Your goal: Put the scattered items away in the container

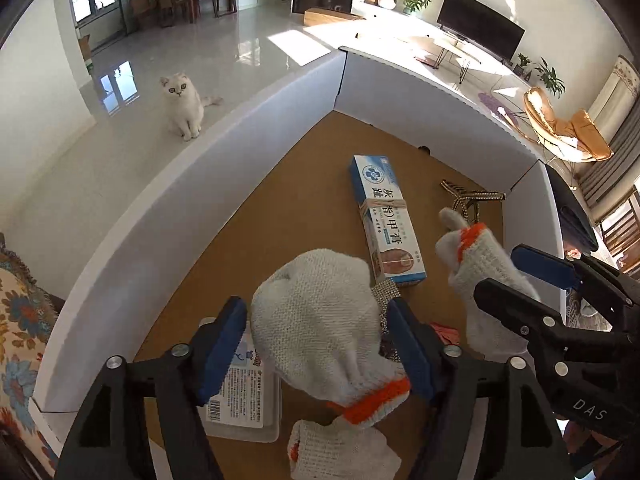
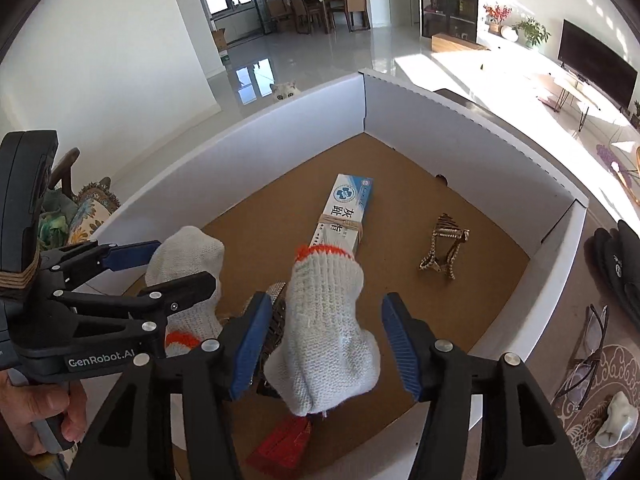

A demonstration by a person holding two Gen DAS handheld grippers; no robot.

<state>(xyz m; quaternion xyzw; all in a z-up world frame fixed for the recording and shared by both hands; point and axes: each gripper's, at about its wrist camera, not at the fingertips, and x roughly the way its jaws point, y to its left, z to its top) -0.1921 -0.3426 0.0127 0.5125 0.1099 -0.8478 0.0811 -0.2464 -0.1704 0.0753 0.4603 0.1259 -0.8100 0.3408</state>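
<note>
A white cardboard box (image 1: 224,152) with a brown floor holds the items; it also shows in the right wrist view (image 2: 460,136). My left gripper (image 1: 316,350) is open, its jaws on either side of a white knit glove with an orange cuff (image 1: 320,320). My right gripper (image 2: 326,350) is open around a second white glove (image 2: 328,320), also seen in the left wrist view (image 1: 476,264). Neither glove is pinched. A blue and white ointment carton (image 1: 384,216) (image 2: 344,212), a rhinestone hair clip (image 2: 442,246) and a red packet (image 2: 280,444) lie in the box.
A clear plastic case with a label (image 1: 244,396) lies under the left jaw. A third glove piece (image 1: 340,448) lies near the front. Outside the box are glasses (image 2: 584,360), black gloves (image 2: 620,264) and a crumpled tissue (image 2: 616,424). A white cat (image 1: 184,104) sits beyond the box wall.
</note>
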